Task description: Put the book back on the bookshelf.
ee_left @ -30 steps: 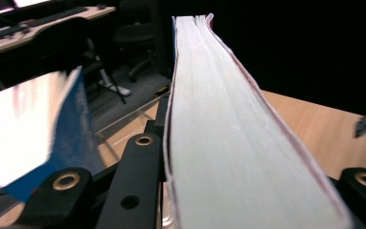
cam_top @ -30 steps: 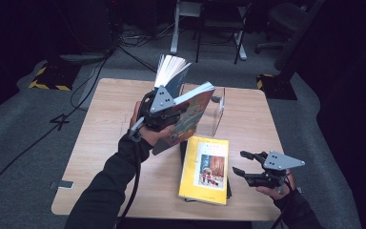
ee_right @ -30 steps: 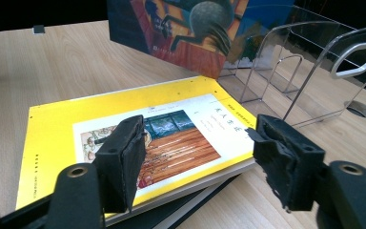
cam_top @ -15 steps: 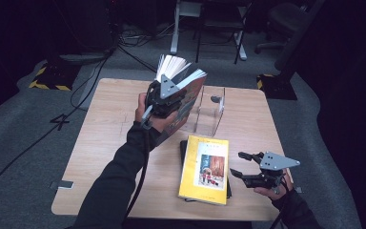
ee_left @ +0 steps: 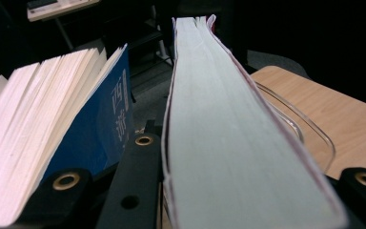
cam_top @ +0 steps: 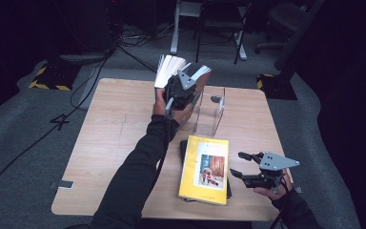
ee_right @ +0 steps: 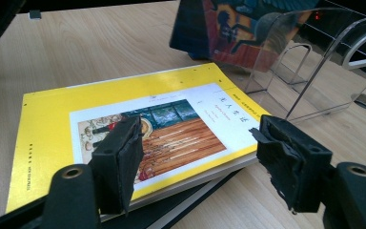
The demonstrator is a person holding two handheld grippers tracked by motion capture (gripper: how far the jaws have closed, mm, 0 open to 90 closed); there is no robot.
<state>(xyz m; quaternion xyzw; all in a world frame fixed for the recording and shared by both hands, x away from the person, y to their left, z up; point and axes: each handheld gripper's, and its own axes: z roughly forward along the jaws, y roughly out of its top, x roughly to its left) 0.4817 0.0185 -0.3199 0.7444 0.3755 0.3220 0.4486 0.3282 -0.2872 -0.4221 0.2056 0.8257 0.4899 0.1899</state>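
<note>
Between my right fingers (ee_right: 119,162) lies open air above the yellow book (ee_right: 47,124). The clear acrylic bookstand (ee_right: 310,71) blocks ahead. Bare table (cam_top: 119,124) lies left of my left fingers.

Dim room; grey carpet floor (cam_top: 24,143), cables (cam_top: 124,45), chair legs (cam_top: 209,33) behind.

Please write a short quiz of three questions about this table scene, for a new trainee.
1. True or false: the right gripper is shut on the yellow book.
2. What does the left gripper hold? A) a cup B) books C) a pen
3. Fill in: the clear acrylic stand lies ___ the yellow book, seen from the high view.

Key: 1 false, its jaws are open and empty; 2 B; 3 beyond.
</note>
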